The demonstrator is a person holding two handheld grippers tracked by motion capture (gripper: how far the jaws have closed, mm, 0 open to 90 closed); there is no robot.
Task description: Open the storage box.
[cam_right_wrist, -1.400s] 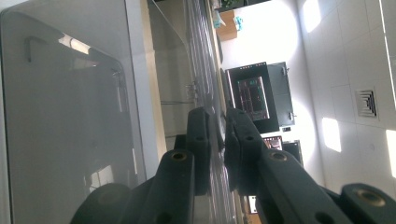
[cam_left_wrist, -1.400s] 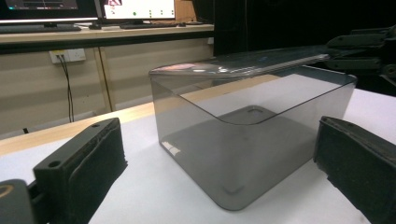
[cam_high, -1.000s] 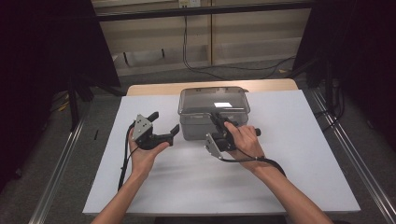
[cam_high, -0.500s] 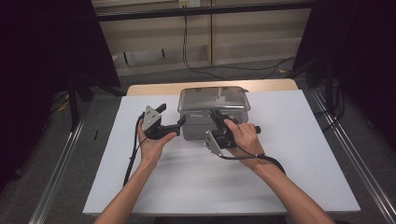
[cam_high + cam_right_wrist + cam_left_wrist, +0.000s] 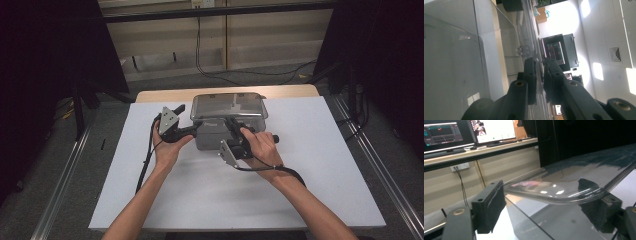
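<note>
I see the clear plastic box at the far middle of the white surface. My left hand-held gripper spreads wide around its lid rim. My right hand-held gripper pinches the lid's near edge.

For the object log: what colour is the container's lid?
Clear and colourless lid, with glare on it; the left gripper view shows it best.
</note>
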